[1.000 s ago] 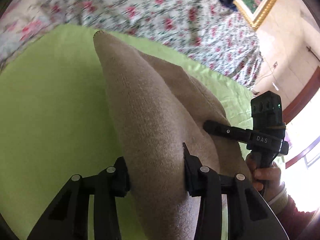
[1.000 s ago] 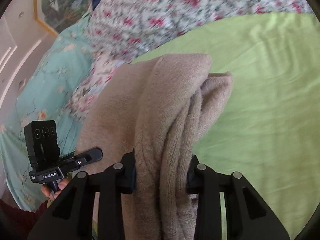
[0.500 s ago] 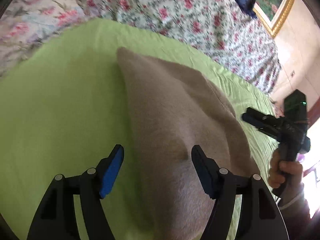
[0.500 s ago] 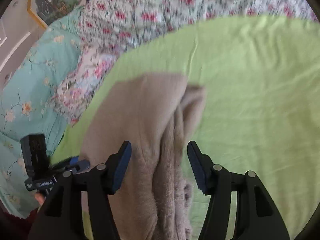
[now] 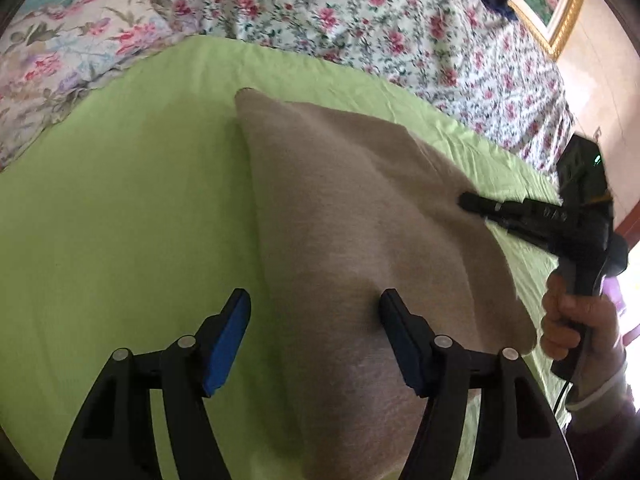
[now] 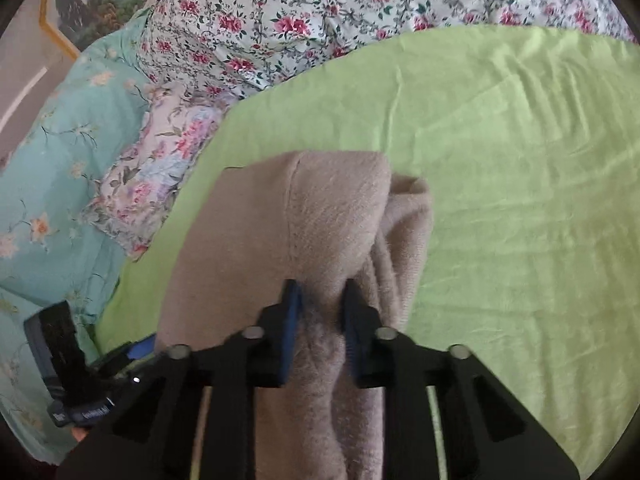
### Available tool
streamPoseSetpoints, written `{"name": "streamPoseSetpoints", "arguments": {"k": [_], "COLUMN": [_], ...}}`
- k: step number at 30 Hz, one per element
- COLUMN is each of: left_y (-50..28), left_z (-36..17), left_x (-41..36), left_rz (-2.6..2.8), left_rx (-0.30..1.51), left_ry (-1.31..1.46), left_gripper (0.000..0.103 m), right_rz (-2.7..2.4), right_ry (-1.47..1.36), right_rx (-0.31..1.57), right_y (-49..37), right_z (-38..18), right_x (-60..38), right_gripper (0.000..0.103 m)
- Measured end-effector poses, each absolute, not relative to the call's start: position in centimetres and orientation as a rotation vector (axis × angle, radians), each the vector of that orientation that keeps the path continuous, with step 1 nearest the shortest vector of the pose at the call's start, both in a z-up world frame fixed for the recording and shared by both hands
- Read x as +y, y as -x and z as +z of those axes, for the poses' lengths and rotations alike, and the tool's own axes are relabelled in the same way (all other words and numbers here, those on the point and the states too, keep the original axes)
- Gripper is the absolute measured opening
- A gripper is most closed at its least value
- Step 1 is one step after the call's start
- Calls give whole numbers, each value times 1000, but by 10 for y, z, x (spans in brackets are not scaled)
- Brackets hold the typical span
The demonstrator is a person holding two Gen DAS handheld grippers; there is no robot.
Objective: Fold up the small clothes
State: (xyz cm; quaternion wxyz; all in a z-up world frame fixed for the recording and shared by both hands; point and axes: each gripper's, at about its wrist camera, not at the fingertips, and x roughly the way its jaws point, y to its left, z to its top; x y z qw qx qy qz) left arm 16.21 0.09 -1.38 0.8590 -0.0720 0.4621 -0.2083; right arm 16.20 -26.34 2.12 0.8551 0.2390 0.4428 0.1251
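Observation:
A beige knit garment (image 5: 352, 216) lies folded on a lime-green sheet (image 5: 120, 200). My left gripper (image 5: 314, 316) is open at the garment's near edge, with one finger over the sheet and one over the cloth. My right gripper (image 6: 320, 300) is shut on a bunched fold of the same garment (image 6: 320, 208) along its layered side. The right gripper also shows in the left wrist view (image 5: 480, 206), pinching the cloth's far right edge. The left gripper shows in the right wrist view (image 6: 136, 350), partly hidden behind the garment.
The green sheet (image 6: 520, 200) covers a bed. A floral quilt (image 5: 360, 12) lies beyond it, with a teal floral cover (image 6: 48, 160) to one side. A gold-framed picture (image 5: 560, 8) hangs on the wall behind.
My left gripper has let go of the garment and opened. My right gripper opened, then shut again on the fold. The garment now lies flatter on the sheet.

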Motion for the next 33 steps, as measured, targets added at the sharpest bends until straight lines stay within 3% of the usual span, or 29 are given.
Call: {"name": "streamPoseSetpoints", "arguments": {"k": [5, 9, 10, 11, 13, 17, 20, 24, 27, 29, 31, 33], "left_y": [-160, -159, -157, -154, -143, -117, -95, -70, -78, -84, -83, -77], "left_z": [-8, -27, -28, -27, -18, 4, 20, 28, -4, -23, -35, -33], "left_x": [-16, -27, -27, -26, -20, -1, 10, -6, -22, -22, -21, -22], "left_rz": [-460, -456, -458, -453, -442, -444, -513, -667, -615, -599, -590, -591], "left_rx": [972, 1017, 1025, 1023, 998, 922, 861, 808, 901, 961, 995, 986], "left_ry": [98, 72, 74, 70, 60, 66, 127, 141, 64, 71, 90, 87], "left_gripper": [63, 66, 66, 66, 66, 60, 49, 49, 45, 43, 43, 45], "right_rz": [256, 203, 190, 181, 161, 192, 272, 341, 276, 218, 194, 194], "right_ry": [-452, -400, -398, -414, -456, -444, -433, -450, -422, -389, -397, -416], "right_rx": [829, 957, 967, 960, 924, 840, 809, 867, 947, 995, 1012, 1014], "right_y": [-154, -167, -167, -164, -152, -111, -75, -54, -56, -59, -62, -64], "right_z": [58, 15, 9, 6, 14, 47, 56, 34, 6, -13, -25, -27], "right_x": [-275, -278, -278, -281, -289, -285, -271, -252, -251, -256, -266, -272], "right_gripper": [7, 8, 10, 19, 22, 22, 22, 22, 22, 20, 3, 0]}}
